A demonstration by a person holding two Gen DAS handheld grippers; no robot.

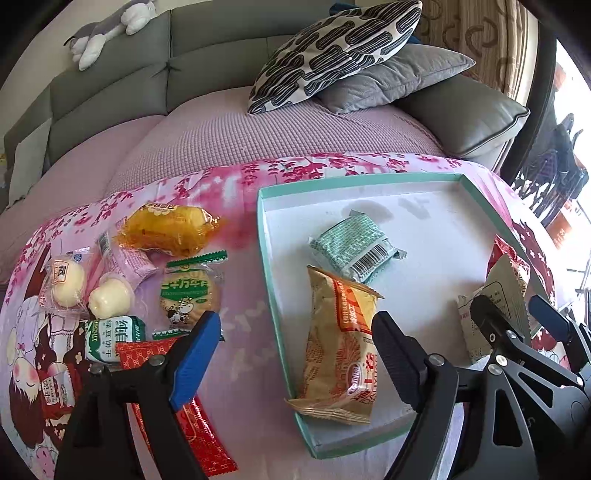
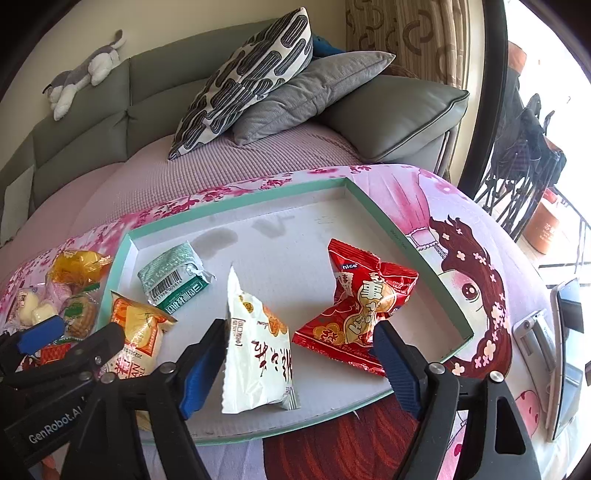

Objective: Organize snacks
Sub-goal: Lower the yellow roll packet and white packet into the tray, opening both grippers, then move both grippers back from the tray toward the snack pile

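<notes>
My left gripper point(image 1: 295, 354) hangs over the near left corner of the teal-rimmed tray point(image 1: 264, 236), its fingers point(image 1: 195, 358) spread wide. The tan and orange snack packet point(image 1: 340, 350) lies flat in the tray between them, and neither pad presses on it. A long red packet point(image 1: 192, 417) lies on the bench under my left finger, outside the tray.

My right gripper point(image 2: 295, 354) hangs over the tray's near edge, fingers also wide apart. The white snack packet point(image 2: 258, 354) sits between them, leaning against the left pad; the right pad is clear of it. The red crinkled packet point(image 2: 365, 306) lies just beyond my right finger, inside the tray.

Farther in, a green foil packet point(image 2: 173, 277) with a barcode lies near the tray's left wall, overlapping the top of the tan one.

Left of the tray, on the pink cartoon-print cloth point(image 1: 236, 306), the rest wait in a cluster: a round cow-print biscuit point(image 1: 190, 295), a green-and-white biscuit pack point(image 1: 110, 338), two pale round cakes point(image 1: 88, 291), a pink wrapper point(image 1: 136, 264) and an orange-wrapped cake point(image 1: 170, 230).

Beyond stands a grey sofa point(image 1: 110, 77) with a patterned cushion point(image 1: 332, 51), a grey cushion point(image 1: 391, 81) and a plush toy point(image 1: 107, 29).
</notes>
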